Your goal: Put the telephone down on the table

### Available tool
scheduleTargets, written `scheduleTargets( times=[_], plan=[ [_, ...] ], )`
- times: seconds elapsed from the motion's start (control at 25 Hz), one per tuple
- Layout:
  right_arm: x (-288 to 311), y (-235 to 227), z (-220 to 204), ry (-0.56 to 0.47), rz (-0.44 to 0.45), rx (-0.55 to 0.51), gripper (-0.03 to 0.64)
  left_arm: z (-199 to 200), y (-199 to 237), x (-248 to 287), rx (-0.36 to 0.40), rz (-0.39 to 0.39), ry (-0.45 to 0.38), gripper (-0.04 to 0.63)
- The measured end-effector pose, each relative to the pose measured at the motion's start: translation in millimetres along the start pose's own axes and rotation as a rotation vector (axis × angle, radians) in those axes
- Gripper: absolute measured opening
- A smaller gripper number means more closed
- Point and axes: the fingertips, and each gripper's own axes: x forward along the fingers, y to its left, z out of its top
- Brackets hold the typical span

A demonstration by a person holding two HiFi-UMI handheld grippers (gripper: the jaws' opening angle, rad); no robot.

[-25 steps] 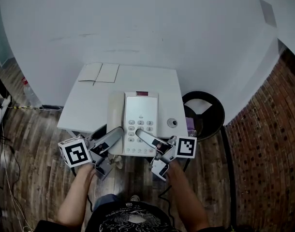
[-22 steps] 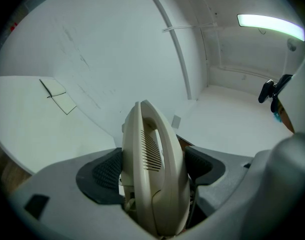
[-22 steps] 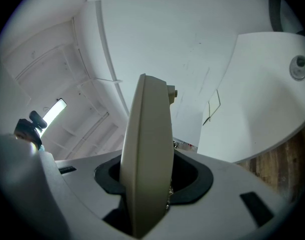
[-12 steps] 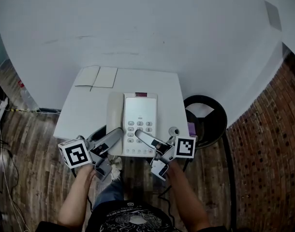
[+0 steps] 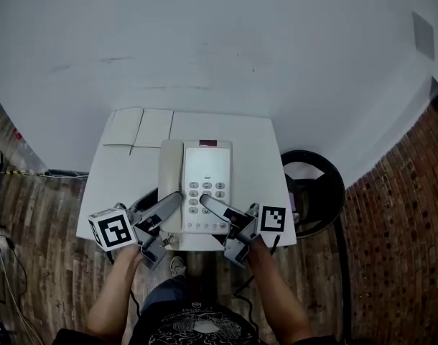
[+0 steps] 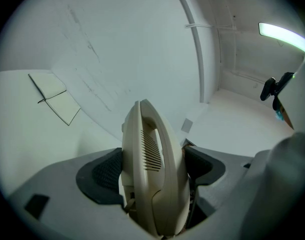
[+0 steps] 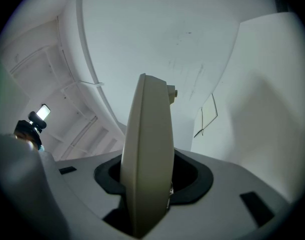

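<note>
A cream desk telephone (image 5: 197, 182), its handset in the cradle on its left side, is held over the white table (image 5: 258, 146) by both grippers at its near edge. My left gripper (image 5: 169, 205) is shut on the handset side, which fills the space between its dark pads (image 6: 105, 176) in the left gripper view (image 6: 152, 184). My right gripper (image 5: 213, 205) is shut on the keypad side, whose thin edge (image 7: 147, 149) stands between its pads. I cannot tell whether the telephone touches the table.
An open notebook (image 5: 138, 128) lies at the table's far left corner and also shows in the left gripper view (image 6: 55, 96). A black round stool or bin (image 5: 314, 185) stands on the wooden floor (image 5: 39, 264) to the table's right. A white wall (image 5: 204, 42) rises behind.
Both grippers have carried the telephone forward, from overhanging the table's near edge to fully over the tabletop. Both grips are unchanged.
</note>
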Motion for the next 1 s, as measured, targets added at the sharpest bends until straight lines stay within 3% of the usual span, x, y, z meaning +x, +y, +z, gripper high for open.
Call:
scheduleTargets(
  times=[0.28,0.52,0.72,1.0],
  plan=[
    [54.5,-44.4,42.4,-0.014,-0.055,0.032,0.186,46.4,67.4,24.5,-0.061,0.007,0.039,0.391],
    [60.8,-62.1,45.0,-0.022,-0.073,0.045,0.186,46.0,87.2,29.3,-0.076,0.006,0.053,0.391],
    [88.7,-102.9,67.4,-0.034,-0.127,0.088,0.186,65.8,136.2,47.3,-0.136,0.018,0.092,0.391],
    [93.5,-146.7,68.8,-0.033,-0.172,0.157,0.184,54.8,177.4,59.6,-0.203,0.051,0.14,0.391]
  ],
)
